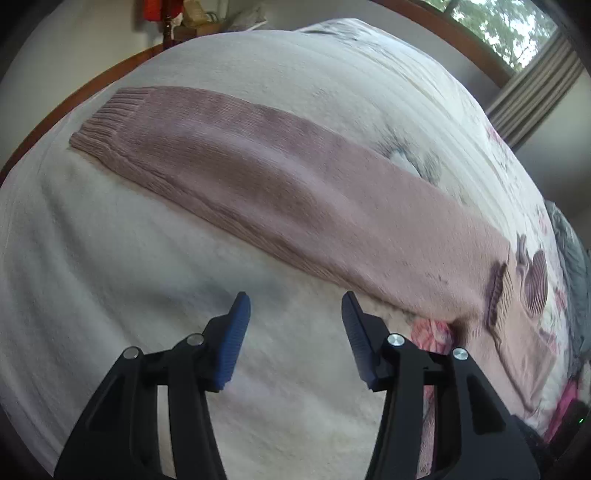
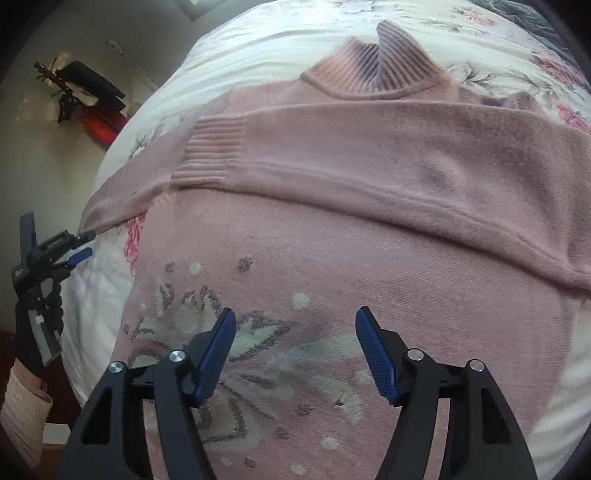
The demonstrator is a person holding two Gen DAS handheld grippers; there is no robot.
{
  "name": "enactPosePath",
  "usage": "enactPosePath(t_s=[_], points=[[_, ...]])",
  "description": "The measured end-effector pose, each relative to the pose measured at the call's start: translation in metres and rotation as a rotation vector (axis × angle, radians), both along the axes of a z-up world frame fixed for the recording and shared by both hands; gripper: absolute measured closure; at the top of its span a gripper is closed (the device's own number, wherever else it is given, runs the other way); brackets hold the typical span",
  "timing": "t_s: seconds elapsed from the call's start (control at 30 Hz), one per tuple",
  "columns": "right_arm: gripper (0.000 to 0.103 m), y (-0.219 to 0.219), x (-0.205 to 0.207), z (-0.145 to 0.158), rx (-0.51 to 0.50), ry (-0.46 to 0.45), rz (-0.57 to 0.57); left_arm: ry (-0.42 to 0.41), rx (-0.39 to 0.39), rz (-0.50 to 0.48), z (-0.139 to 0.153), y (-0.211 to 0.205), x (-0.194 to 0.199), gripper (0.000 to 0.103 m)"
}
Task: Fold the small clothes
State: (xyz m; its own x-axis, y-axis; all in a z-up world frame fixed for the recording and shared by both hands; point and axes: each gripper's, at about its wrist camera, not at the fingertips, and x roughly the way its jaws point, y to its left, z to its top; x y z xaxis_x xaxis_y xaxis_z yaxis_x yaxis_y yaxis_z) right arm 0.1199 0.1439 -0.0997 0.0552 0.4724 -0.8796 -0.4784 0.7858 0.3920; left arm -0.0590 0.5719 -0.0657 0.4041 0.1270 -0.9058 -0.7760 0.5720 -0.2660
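A pink knit sweater point(image 2: 332, 258) lies flat on the bed, front up, with a pale flower pattern and a ribbed collar point(image 2: 373, 74) at the far side. One sleeve point(image 2: 369, 147) is folded across its chest, the ribbed cuff point(image 2: 210, 151) pointing left. The other sleeve point(image 1: 277, 184) stretches straight out over the white blanket, cuff point(image 1: 107, 118) at the far left. My left gripper point(image 1: 295, 306) hovers open over the blanket just short of that sleeve; it also shows small in the right wrist view as the left gripper point(image 2: 86, 243). My right gripper point(image 2: 295, 321) is open above the flower pattern, holding nothing.
The white blanket point(image 1: 110, 295) covers the near part of the bed, over a floral bedspread point(image 2: 258, 33). A wooden bed frame point(image 1: 55, 118) runs along the far edge. A window with a curtain point(image 1: 535, 96) is at the upper right. A gloved hand point(image 2: 33, 325) holds the left gripper.
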Motion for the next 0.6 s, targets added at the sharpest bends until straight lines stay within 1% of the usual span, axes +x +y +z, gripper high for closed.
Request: enactPosePath(t_s=[0.13, 0.17, 0.23, 0.3, 0.37, 0.43, 0.5, 0.53, 0.57, 0.6], points=[[0.035, 0.016, -0.011, -0.012, -0.026, 0.023, -0.01, -0.098, -0.065, 0.1, -0.006, 0.044, -0.01, 0.053], [0.035, 0.019, -0.012, -0.013, -0.039, 0.021, -0.016, -0.11, -0.076, 0.126, -0.008, 0.054, -0.011, 0.053], [0.035, 0.023, -0.014, -0.016, -0.052, 0.021, -0.03, -0.145, -0.112, 0.179, -0.017, 0.075, -0.015, 0.056], [0.035, 0.025, -0.014, -0.019, -0.051, 0.032, -0.047, -0.181, -0.154, 0.218, -0.027, 0.092, -0.017, 0.057], [0.035, 0.027, -0.013, -0.021, -0.065, 0.03, -0.06, -0.216, -0.184, 0.239, -0.03, 0.103, -0.022, 0.057], [0.035, 0.028, -0.012, -0.024, -0.077, 0.032, -0.072, -0.236, -0.174, 0.247, -0.03, 0.11, -0.02, 0.058], [0.035, 0.031, -0.012, -0.027, -0.081, 0.036, -0.082, -0.245, -0.138, 0.265, -0.027, 0.118, -0.021, 0.059], [0.035, 0.033, -0.013, -0.029, -0.084, 0.033, -0.085, -0.252, -0.123, 0.291, -0.025, 0.122, -0.023, 0.063], [0.035, 0.035, -0.014, -0.03, -0.088, 0.03, -0.086, -0.258, -0.119, 0.315, -0.024, 0.125, -0.025, 0.064], [0.035, 0.037, -0.014, -0.031, -0.092, 0.028, -0.089, -0.266, -0.125, 0.331, -0.025, 0.128, -0.026, 0.068]])
